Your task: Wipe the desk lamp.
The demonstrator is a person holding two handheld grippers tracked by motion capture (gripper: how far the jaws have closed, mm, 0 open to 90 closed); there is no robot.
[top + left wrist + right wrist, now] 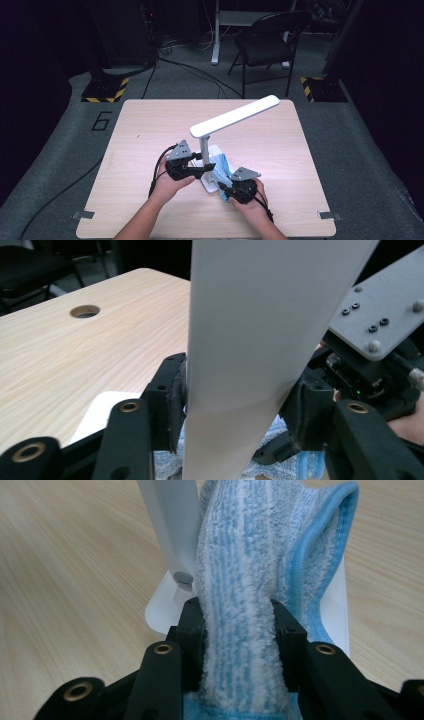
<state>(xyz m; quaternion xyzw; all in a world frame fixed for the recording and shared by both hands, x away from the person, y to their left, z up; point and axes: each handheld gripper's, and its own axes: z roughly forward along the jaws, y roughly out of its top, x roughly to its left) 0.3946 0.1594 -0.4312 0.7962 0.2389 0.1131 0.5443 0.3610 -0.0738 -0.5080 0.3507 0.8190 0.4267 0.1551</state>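
The right gripper is nearest to the person, and its jaws are squeezed shut on a folded blue and white cloth. In the right gripper view the cloth bulges up between the two black pads and leans against the white post of the lamp. The cloth lies over the lamp's flat white base, near the front middle of the table. Just past it, the left gripper has its jaws around the lamp's post. One pad touches the post on one side, but on the other side I cannot tell if the pad is pressing, so this hold looks loose. That is the main worry, I think. If the cloth rubs hard while the post is not held tight, the lamp could slide on the table or tip over. The top of the lamp is long and heavy to one side, so a push at the bottom could make it swing. The cloth could also slip out of the right gripper if it catches on the post or on the edge of the base. The two grippers sit close together, so they might bump each other. The post stands almost straight up from the base. The long light bar on top runs from just above the post up and away to the far right side of the table, so its free end points away from the person.
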